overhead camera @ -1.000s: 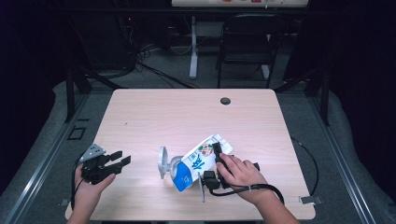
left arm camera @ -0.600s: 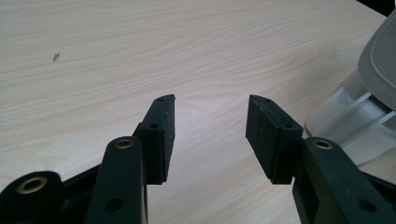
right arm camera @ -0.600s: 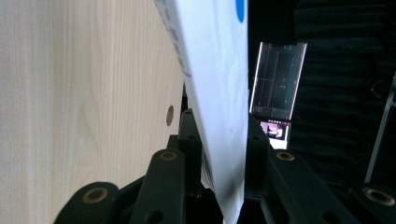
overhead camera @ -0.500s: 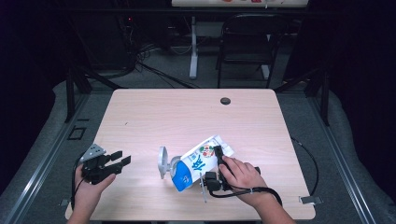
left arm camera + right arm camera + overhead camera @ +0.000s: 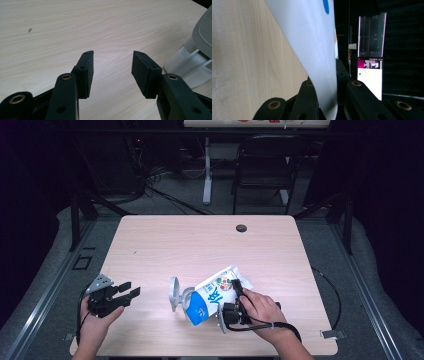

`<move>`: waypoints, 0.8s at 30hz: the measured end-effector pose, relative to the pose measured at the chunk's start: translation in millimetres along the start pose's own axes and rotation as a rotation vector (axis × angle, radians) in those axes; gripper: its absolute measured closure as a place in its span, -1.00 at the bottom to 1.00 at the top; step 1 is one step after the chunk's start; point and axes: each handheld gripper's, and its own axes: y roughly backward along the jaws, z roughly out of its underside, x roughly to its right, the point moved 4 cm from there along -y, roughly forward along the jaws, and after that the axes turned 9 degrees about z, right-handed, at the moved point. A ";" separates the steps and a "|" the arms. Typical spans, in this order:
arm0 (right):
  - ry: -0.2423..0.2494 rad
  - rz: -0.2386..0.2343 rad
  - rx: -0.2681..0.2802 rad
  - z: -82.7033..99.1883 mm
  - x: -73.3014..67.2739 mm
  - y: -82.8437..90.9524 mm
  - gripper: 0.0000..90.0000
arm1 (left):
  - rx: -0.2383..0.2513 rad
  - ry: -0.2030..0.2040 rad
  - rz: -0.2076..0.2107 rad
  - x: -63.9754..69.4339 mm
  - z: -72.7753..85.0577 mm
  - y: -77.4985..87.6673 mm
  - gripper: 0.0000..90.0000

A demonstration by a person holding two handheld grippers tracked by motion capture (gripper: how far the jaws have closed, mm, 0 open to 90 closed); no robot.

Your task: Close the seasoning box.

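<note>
Blue-and-white plastic, a snack-style bag (image 5: 212, 295), lies near the front edge of the table (image 5: 200, 245), right of centre, with its blue end against a grey-white stand (image 5: 175, 294) on its left. Your right gripper (image 5: 235, 307) has just been closing its 2 jaws, and in the right gripper view the bag's white edge (image 5: 317, 62) sits pinched between them, so you are at the grasp step with the hold made. Your left gripper (image 5: 117, 295) waits well apart on the near left, jaws spread with nothing between them; its own view shows bare wood and the stand (image 5: 197, 55) off to the side. Next, I judge, you need a gentle lift or pull, since thin film can slip or tear. Keep the pinch firm, and watch that the bag doesn't drag the stand along.
</note>
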 end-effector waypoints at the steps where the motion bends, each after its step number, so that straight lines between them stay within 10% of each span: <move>1: -0.005 -0.002 -0.007 0.6 0.6 0.5 0.91 | -0.001 0.000 0.000 0.0 0.1 0.0 0.17; 24: -0.257 -0.096 -0.012 -3.5 -1.7 8.0 0.95 | -0.003 -0.001 0.000 -0.2 0.6 -0.3 0.17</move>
